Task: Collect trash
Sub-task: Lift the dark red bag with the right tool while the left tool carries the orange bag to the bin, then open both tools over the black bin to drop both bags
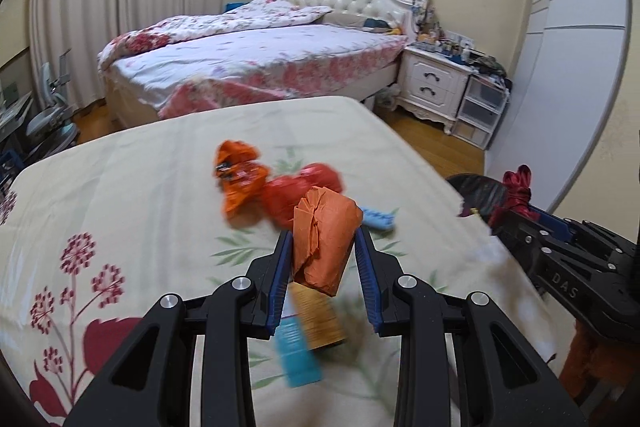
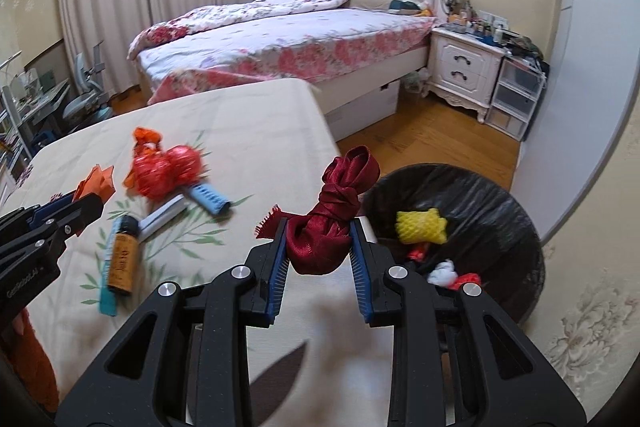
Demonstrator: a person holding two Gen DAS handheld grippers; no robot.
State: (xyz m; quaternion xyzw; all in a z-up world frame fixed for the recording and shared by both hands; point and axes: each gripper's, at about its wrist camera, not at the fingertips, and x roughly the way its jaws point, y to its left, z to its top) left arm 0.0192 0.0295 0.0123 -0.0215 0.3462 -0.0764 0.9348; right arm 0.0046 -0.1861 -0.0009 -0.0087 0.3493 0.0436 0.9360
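L gripper (image 1: pixel 323 247) is clamping an orange paper wad (image 1: pixel 322 239) between its blue pads (image 1: pixel 281 279), jaws standing only a narrow way apart, both pads pressing on the wad's sides. The wad is hanging above the floral cloth (image 1: pixel 120 187), not touching it. Beyond it on the cloth, an orange wrapper (image 1: pixel 236 175) and red foil balls (image 1: pixel 300 189) are lying together, w/ a blue comb (image 1: pixel 378 219) just beside them. Under the jaws a brown bottle (image 1: pixel 318 319) and a teal strip (image 1: pixel 298 359) are lying blurred.

R gripper (image 2: pixel 319 247) is gripping a knotted dark-red ribbon (image 2: pixel 332 223) the same way, jaws nearly together, pads squeezing the lower bundle while the knot and loop are sticking up above the tips. It is hovering near the cloth's right edge, just beside the bin (image 2: pixel 480 195) (black liner, on the wood floor). Inside the bin a yellow foam net (image 2: pixel 420 225) is sitting w/ white and red scraps (image 2: pixel 452 273) below it. The L gripper is showing at the far left of the R view, orange wad at its tip.
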